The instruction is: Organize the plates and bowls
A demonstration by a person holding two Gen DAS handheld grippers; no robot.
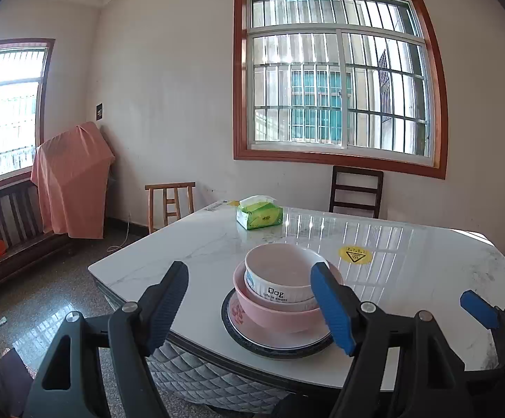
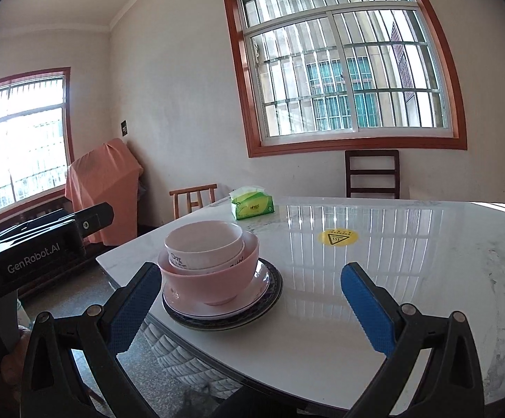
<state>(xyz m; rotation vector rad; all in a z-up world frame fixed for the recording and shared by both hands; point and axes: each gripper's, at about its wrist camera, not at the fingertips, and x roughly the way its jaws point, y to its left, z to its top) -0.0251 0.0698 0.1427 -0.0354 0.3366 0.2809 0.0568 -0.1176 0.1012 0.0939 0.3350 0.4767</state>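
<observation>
A stack of dishes stands near the front left corner of the marble table (image 1: 409, 278). A white bowl (image 1: 280, 278) with "Dog" lettering sits in a pink bowl (image 1: 273, 313), on a pink-white plate (image 1: 249, 327), on a dark-rimmed plate (image 1: 273, 350). The same stack shows in the right wrist view: white bowl (image 2: 203, 244), pink bowl (image 2: 214, 278), plates (image 2: 224, 313). My left gripper (image 1: 252, 308) is open and empty, just in front of the stack. My right gripper (image 2: 249, 308) is open and empty, to the right of the stack; its fingertip (image 1: 478, 308) shows in the left wrist view.
A green tissue box (image 1: 259, 216) lies at the table's far left. A yellow warning sticker (image 1: 355, 255) marks the tabletop. A wooden stool (image 1: 170, 205) and a dark chair (image 1: 356, 191) stand beyond the table. An orange cloth (image 1: 71, 181) covers something by the left wall.
</observation>
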